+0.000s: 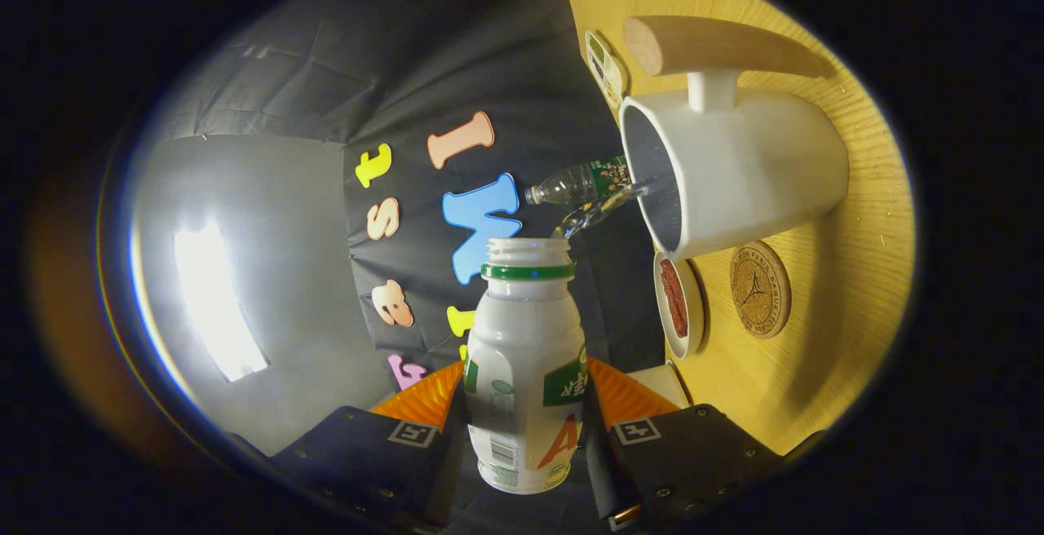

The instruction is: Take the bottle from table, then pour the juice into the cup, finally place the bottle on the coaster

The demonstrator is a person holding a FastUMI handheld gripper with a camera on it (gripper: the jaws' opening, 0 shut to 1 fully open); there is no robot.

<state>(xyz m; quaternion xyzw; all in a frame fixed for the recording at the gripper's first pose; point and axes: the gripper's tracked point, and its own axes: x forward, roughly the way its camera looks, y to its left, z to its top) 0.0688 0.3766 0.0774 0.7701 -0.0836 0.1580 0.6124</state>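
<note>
Dim booth, bright glare patch, fisheye-warped edges.

the gripper (526,421) was rolled sideways, its two fingers (424,404) closed on either side of a bottle (526,372), both pressing against it.

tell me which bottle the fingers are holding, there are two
The white bottle with the green neck band, clamped between the fingers and pouring into the cup. The clear bottle lies beyond, untouched.
</note>
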